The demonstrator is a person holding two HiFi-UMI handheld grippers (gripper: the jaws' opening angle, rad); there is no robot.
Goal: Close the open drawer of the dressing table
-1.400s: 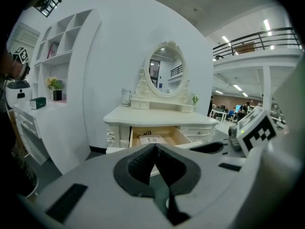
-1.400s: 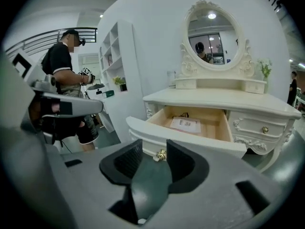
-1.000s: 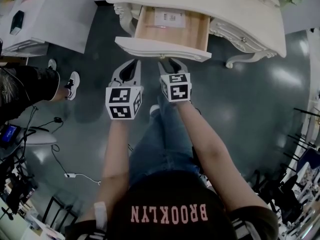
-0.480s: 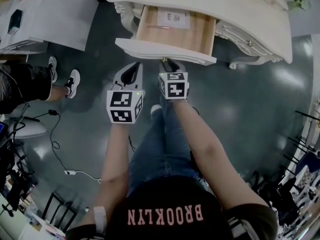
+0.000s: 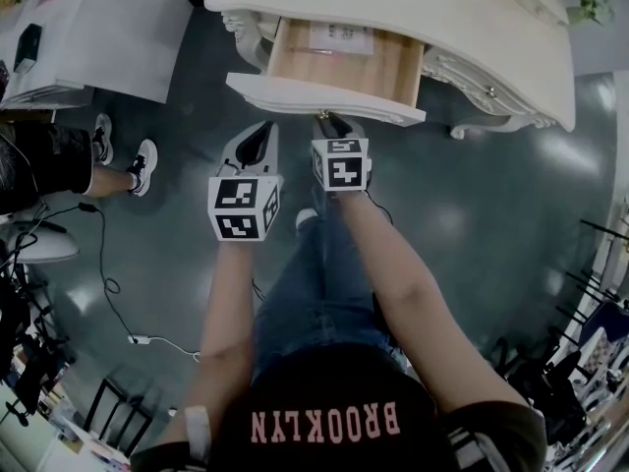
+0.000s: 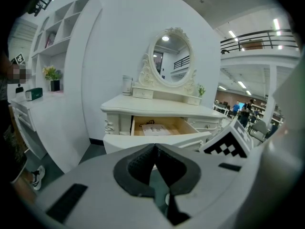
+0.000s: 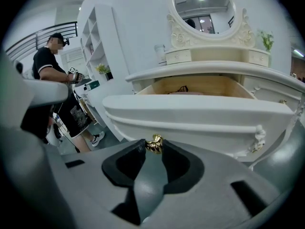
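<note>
The cream dressing table [image 5: 462, 23] has its middle drawer [image 5: 324, 101] pulled out, a sheet of paper [image 5: 339, 37] lying inside. My right gripper [image 5: 330, 123] is at the drawer's front panel. In the right gripper view its two fingertips press on either side of the small gold drawer knob [image 7: 154, 144], under the white drawer front [image 7: 200, 116]. My left gripper [image 5: 257, 134] hangs just left of it, short of the drawer front [image 6: 143, 141], its jaws shut with nothing between them [image 6: 155, 148].
A white shelf unit [image 5: 98, 28] stands left of the table. A person [image 7: 50, 80] in dark clothes and white sneakers [image 5: 142, 165] stands at the left. Cables [image 5: 108, 283] trail on the dark floor. An oval mirror [image 6: 169, 56] tops the table.
The right gripper's jaws have narrowed at the drawer front. Both grippers have edged slightly toward the drawer.
</note>
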